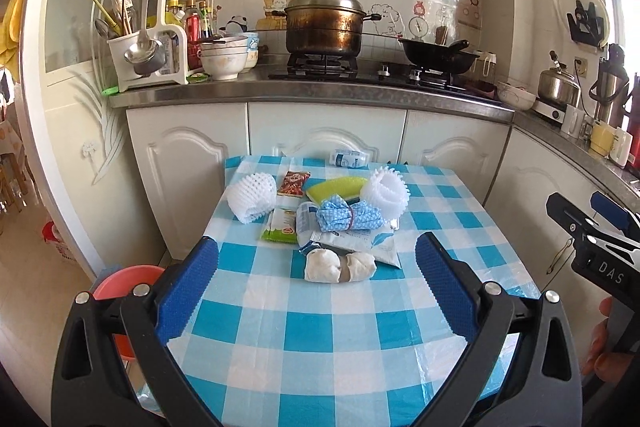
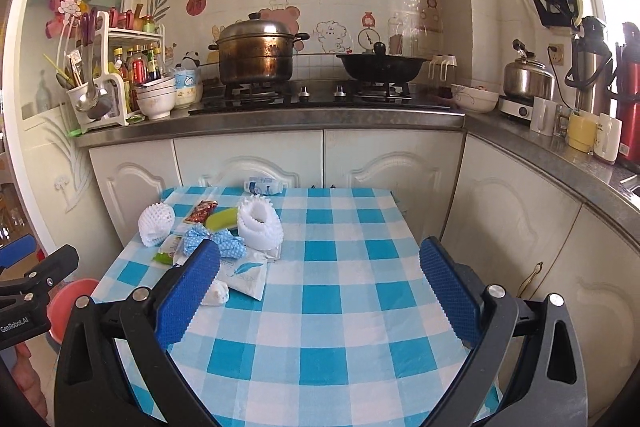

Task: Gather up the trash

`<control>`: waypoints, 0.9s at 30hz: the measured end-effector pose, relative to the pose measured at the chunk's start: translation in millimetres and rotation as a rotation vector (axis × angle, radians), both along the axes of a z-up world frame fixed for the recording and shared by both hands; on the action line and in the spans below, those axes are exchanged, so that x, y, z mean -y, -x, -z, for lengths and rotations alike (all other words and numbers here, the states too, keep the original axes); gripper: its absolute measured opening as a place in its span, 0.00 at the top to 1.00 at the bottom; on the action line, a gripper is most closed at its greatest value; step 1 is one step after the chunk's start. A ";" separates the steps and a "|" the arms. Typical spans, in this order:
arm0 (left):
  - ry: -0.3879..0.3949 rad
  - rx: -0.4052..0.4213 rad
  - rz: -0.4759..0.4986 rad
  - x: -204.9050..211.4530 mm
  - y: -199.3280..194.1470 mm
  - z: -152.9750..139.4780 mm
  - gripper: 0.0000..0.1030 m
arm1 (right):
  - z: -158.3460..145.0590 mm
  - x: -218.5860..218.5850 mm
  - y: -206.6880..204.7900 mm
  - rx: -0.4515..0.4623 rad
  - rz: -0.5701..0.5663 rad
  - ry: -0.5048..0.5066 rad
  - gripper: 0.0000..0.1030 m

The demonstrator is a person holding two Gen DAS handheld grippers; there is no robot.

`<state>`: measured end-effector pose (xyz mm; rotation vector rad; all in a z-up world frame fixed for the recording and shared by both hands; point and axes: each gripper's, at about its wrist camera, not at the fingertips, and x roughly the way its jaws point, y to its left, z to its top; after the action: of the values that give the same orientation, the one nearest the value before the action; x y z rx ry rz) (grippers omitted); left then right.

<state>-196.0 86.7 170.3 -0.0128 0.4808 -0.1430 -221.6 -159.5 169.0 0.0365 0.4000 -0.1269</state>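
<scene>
A heap of trash lies on the blue-and-white checked table (image 1: 340, 339): two white foam fruit nets (image 1: 252, 197) (image 1: 386, 193), a red snack wrapper (image 1: 294, 183), a green wrapper (image 1: 280, 227), a yellow-green sponge (image 1: 336, 187), a blue dotted cloth bundle (image 1: 346, 215), a white packet (image 1: 380, 245) and a crumpled tissue roll (image 1: 340, 267). A small white bottle (image 1: 348, 159) lies at the far edge. My left gripper (image 1: 318, 291) hangs open just short of the tissue roll. My right gripper (image 2: 320, 299) is open over bare cloth, the heap (image 2: 224, 239) to its left.
A red-orange basin (image 1: 124, 283) sits low beside the table's left side. White cabinets (image 1: 320, 131) and a steel counter with a stove, a large pot (image 1: 324, 27) and a wok (image 1: 438, 57) stand behind. Mugs and kettles line the right counter (image 2: 580, 139).
</scene>
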 end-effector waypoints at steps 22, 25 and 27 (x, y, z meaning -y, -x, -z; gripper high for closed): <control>-0.011 0.026 0.000 0.5 7.9 -5.2 0.04 | -2.4 5.7 0.8 0.008 0.000 -0.010 0.04; -0.006 0.022 0.003 -0.4 5.3 -3.9 0.04 | -1.3 6.6 -2.7 0.003 -0.002 -0.012 0.04; -0.008 0.018 0.000 -0.7 2.8 -2.8 0.04 | 0.3 7.5 -4.8 0.004 -0.010 -0.017 0.04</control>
<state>-198.8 87.3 173.1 -0.0037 0.4629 -0.1407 -216.8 -167.0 168.7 0.0513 0.3976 -0.1137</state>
